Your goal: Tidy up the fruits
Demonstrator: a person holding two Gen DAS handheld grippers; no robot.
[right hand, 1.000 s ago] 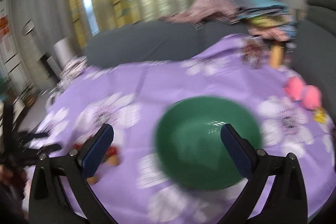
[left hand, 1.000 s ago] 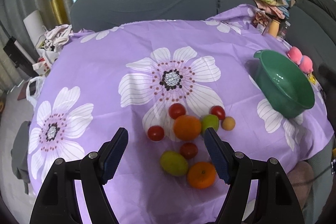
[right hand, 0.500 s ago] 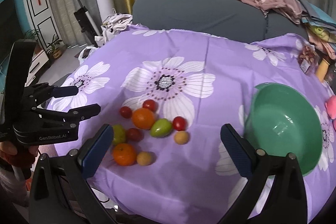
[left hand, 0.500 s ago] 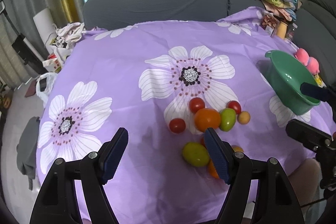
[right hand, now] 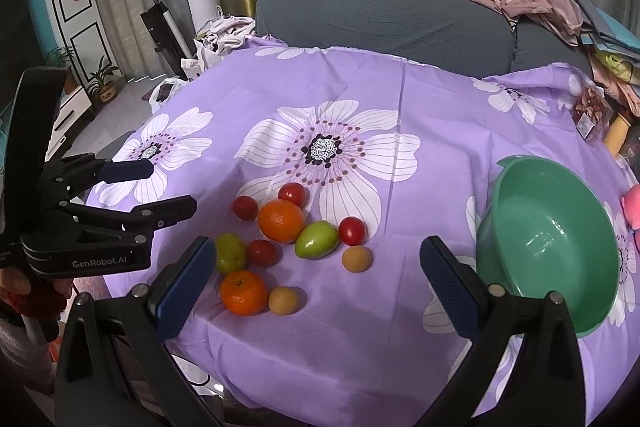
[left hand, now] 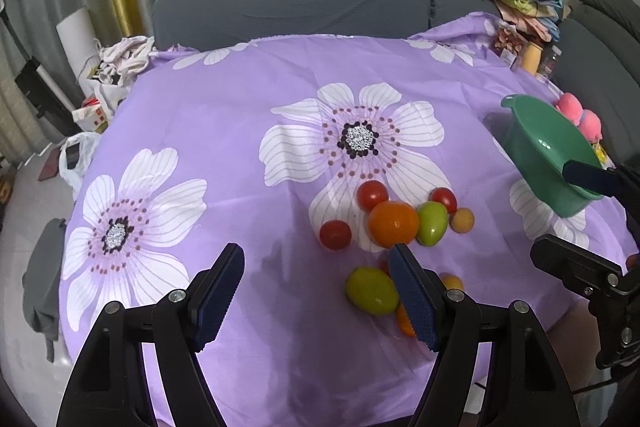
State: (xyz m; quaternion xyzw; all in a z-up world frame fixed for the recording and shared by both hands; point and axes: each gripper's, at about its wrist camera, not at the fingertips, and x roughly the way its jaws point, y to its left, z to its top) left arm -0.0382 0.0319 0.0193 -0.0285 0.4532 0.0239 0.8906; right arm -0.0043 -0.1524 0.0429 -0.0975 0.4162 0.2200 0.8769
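A cluster of fruit lies on the purple flowered cloth: a large orange (right hand: 281, 220) (left hand: 393, 221), a smaller orange (right hand: 243, 291), two green fruits (right hand: 316, 239) (right hand: 230, 252), several red tomatoes (right hand: 292, 193) and two small tan fruits (right hand: 357, 258). A green bowl (right hand: 548, 247) (left hand: 548, 151) stands empty to the right. My left gripper (left hand: 318, 297) is open and empty, near the front edge, left of the fruit. My right gripper (right hand: 312, 283) is open and empty, above the front edge, between fruit and bowl. The left gripper also shows in the right wrist view (right hand: 160, 187).
A grey sofa (right hand: 392, 19) with piled clothes (right hand: 536, 3) stands behind the table. A pink toy (left hand: 580, 115) and a snack packet (right hand: 590, 113) lie at the far right beyond the bowl. Bags and a vacuum (right hand: 160, 23) stand on the floor to the left.
Both grippers have drawn back and up from the table. The right view swung left from the bowl, so the fruit cluster and the left gripper now show. Both stay open.
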